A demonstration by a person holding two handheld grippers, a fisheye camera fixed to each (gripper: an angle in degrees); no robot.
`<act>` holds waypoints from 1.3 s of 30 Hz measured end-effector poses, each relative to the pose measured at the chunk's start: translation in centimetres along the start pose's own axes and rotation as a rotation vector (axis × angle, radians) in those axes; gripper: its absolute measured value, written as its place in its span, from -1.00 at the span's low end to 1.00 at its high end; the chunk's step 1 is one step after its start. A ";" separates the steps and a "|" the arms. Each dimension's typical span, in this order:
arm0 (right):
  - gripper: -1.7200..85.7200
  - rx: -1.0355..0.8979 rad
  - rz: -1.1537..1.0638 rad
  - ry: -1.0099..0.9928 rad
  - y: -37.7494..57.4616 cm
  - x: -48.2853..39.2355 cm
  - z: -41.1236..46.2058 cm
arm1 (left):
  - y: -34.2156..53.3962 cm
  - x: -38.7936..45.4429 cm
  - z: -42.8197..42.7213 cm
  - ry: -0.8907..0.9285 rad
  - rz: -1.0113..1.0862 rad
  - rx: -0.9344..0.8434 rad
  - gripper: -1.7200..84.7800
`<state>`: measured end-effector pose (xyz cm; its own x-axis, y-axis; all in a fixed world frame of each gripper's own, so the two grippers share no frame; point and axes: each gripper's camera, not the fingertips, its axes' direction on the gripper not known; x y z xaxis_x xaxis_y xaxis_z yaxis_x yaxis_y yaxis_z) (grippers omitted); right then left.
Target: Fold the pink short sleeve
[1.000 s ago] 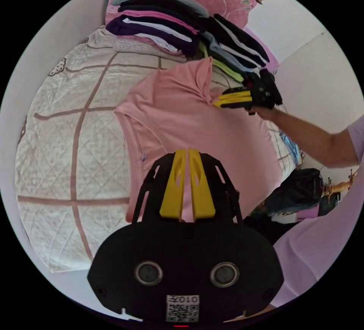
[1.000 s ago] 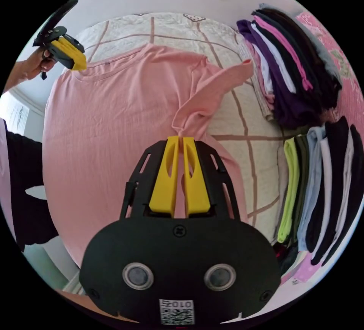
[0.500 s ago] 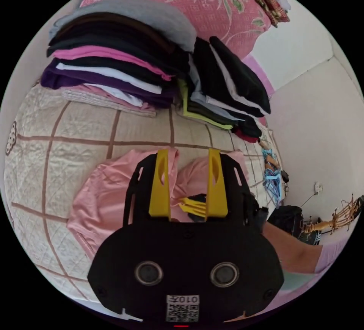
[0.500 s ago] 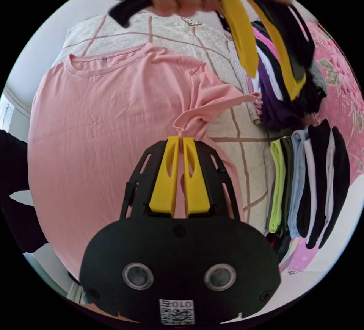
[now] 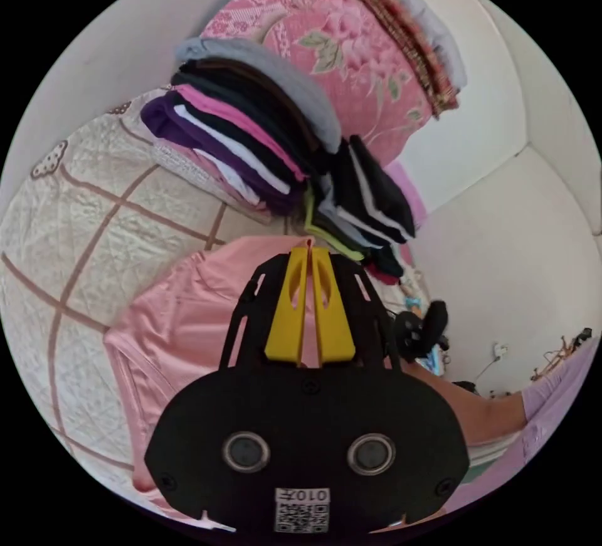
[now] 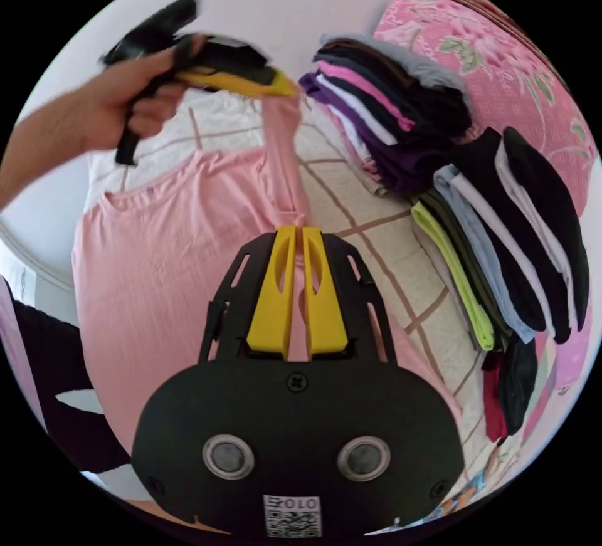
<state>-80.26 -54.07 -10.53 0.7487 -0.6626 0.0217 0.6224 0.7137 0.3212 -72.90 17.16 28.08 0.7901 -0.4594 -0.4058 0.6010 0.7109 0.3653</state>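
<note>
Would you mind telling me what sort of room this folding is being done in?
Most likely a bedroom: the pink shirt lies on a quilted bedspread, with stacks of folded clothes and a pink floral bolster or rolled quilt by the wall.

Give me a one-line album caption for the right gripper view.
Two yellow-jawed grippers, right gripper and left gripper, pinch a pink shirt on a quilted bed.

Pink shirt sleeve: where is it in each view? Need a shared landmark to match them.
Left gripper view: the sleeve peeks out at the tip of the left gripper, just below centre.
Right gripper view: the sleeve stretches from the left gripper, upper left, down to the right gripper at centre.
Shared landmark: the purple-bottomed clothes stack on the quilt.
</note>
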 end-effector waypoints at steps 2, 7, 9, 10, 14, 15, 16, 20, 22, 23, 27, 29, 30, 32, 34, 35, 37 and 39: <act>-0.87 0.024 -0.013 -0.073 -0.1 1.9 -0.6 | 2.9 -0.3 -1.3 0.042 -0.049 0.002 -0.96; -0.87 -0.135 -0.219 -0.143 0.8 1.6 1.4 | 8.4 -1.1 -0.3 0.069 -0.205 0.002 -0.96; -0.86 -0.198 -0.257 -0.142 1.1 1.2 2.4 | 9.6 -1.0 0.6 0.071 -0.233 -0.008 -0.95; -0.85 -0.229 -0.272 -0.147 1.1 1.1 2.9 | 10.1 -0.8 1.1 0.049 -0.228 -0.030 -0.94; -0.78 -0.343 -0.287 -0.251 0.6 1.3 3.8 | 11.1 -0.9 2.2 0.052 -0.200 -0.177 -0.86; -0.77 -0.356 -0.283 -0.265 0.7 1.4 3.7 | 11.2 -1.0 2.1 0.060 -0.198 -0.201 -0.85; -0.76 -0.361 -0.271 -0.274 1.0 1.7 3.4 | 11.3 -1.0 1.7 0.057 -0.185 -0.225 -0.84; -0.78 -0.314 -0.182 -0.217 2.7 3.2 1.5 | 9.1 -0.1 -1.6 -0.104 -0.029 -0.242 -0.79; -0.79 -0.309 -0.152 -0.187 2.8 3.9 1.1 | 6.4 0.4 -2.4 -0.207 0.054 -0.225 -0.78; -0.79 -0.302 -0.139 -0.170 2.4 4.4 1.0 | 4.2 0.3 -2.3 -0.251 0.070 -0.229 -0.77; -0.79 -0.258 -0.095 -0.094 0.1 5.7 0.9 | -1.8 -2.1 -0.4 -0.172 -0.080 -0.270 -0.74; -0.79 -0.215 -0.124 -0.026 -1.5 5.8 0.8 | -4.5 -2.4 1.3 -0.168 -0.086 -0.320 -0.73; -0.79 -0.218 -0.135 -0.014 -2.0 5.9 0.9 | -5.0 -2.2 1.6 -0.170 -0.072 -0.332 -0.73; -0.79 -0.246 -0.186 -0.028 -3.5 6.0 1.6 | -7.1 -0.2 3.3 -0.201 0.156 -0.438 -0.72; -0.80 -0.271 -0.228 -0.043 -4.3 6.1 2.0 | -7.5 2.4 4.2 -0.288 0.450 -0.511 -0.72; -0.80 -0.296 -0.250 -0.046 -4.7 6.1 2.2 | -7.1 4.2 4.6 -0.333 0.674 -0.538 -0.72; -0.80 -0.313 -0.251 -0.060 -5.1 6.3 2.3 | -6.1 6.1 5.1 -0.421 0.944 -0.591 -0.72; -0.80 -0.296 -0.230 -0.091 -5.1 6.6 2.2 | -5.4 6.8 5.7 -0.460 1.105 -0.631 -0.72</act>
<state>-79.03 -62.61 -9.92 0.5663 -0.8213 0.0692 0.8210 0.5695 0.0409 -70.06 7.12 28.12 0.8633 0.4598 0.2080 -0.4287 0.8856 -0.1787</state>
